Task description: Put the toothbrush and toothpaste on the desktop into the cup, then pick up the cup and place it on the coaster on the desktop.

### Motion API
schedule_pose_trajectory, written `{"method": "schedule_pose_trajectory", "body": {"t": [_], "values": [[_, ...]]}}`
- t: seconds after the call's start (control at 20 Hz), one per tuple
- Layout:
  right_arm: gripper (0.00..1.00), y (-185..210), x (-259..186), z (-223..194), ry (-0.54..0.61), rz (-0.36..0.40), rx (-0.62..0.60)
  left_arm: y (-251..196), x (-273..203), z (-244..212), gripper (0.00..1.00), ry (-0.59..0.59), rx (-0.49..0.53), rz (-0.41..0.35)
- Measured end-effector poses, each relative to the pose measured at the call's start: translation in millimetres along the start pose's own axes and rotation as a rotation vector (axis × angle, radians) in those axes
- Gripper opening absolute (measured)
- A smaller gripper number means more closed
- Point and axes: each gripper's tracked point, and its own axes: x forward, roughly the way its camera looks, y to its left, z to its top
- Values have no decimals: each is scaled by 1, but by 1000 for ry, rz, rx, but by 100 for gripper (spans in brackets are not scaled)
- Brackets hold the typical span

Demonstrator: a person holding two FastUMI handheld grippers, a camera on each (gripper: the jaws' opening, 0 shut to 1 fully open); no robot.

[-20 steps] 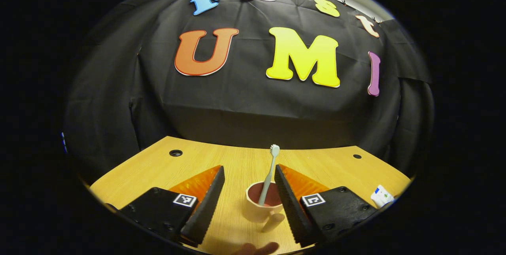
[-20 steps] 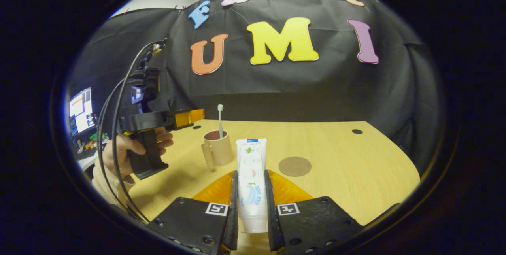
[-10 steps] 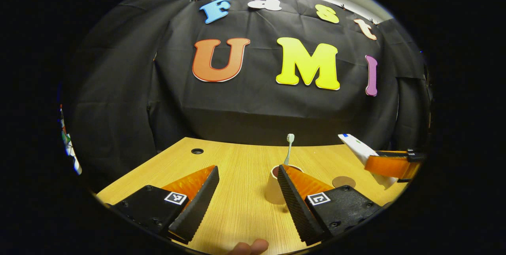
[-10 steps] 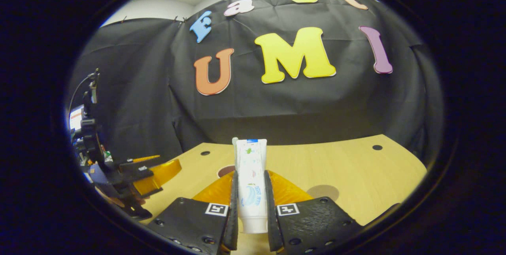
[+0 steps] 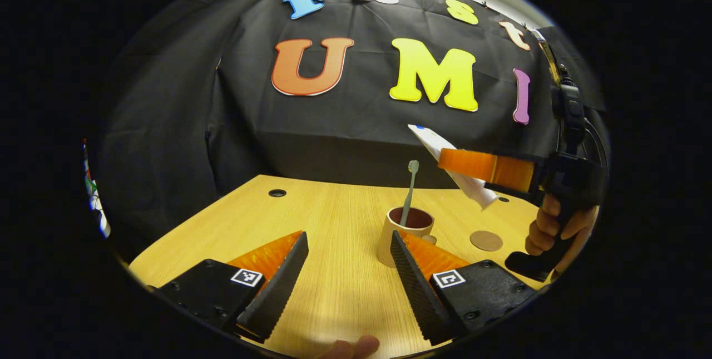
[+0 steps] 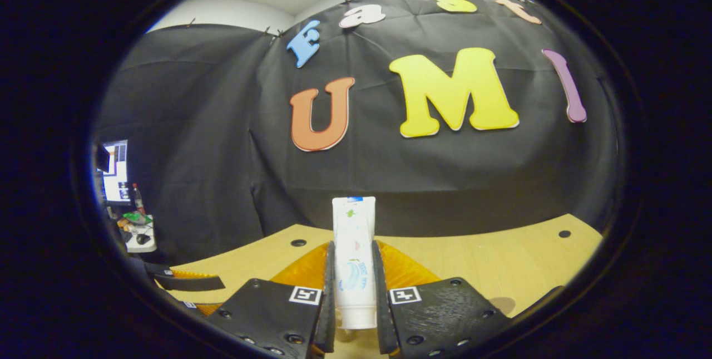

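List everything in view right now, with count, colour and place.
cup: one, beige with a dark red inside, on the desk.
toothbrush: one, pale green, standing in the cup.
toothpaste: one, white tube, held in the air.
coaster: one, brown disc, on the desk right of the cup.
desk: one, light wood.
left gripper: open, near the cup.
right gripper: shut on the toothpaste.
hand: one, holding the right gripper's handle.

My left tool (image 5: 345, 270) had two black mounts studded with screws, each bearing a small square black-and-white marker, and ridged inner faces. My right tool (image 6: 354, 298) matched it; a black cable (image 5: 559, 78) rose above its black handle.
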Motion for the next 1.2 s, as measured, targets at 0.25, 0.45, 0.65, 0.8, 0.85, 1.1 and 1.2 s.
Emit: {"method": "schedule_pose_trajectory", "body": {"t": [0.25,0.45,0.65,0.8,0.85,1.1,1.2], "values": [[30,8,31,-7,-37,19,10,7,6,-3,95,-1,-10,8],[31,6,40,-12,-49,15,23,11,6,1,95,-27,-1,9],[31,6,46,-14,-66,14,25,13,10,3,95,-33,11,8],[31,5,49,-16,-69,19,38,12,12,1,95,-29,2,6],[31,4,50,-15,-73,20,40,12,13,0,95,-27,-2,4],[34,5,53,-19,-87,23,27,17,15,-5,95,-12,-7,15],[34,6,52,-21,-90,30,33,15,18,-4,95,-13,-7,13]]}}
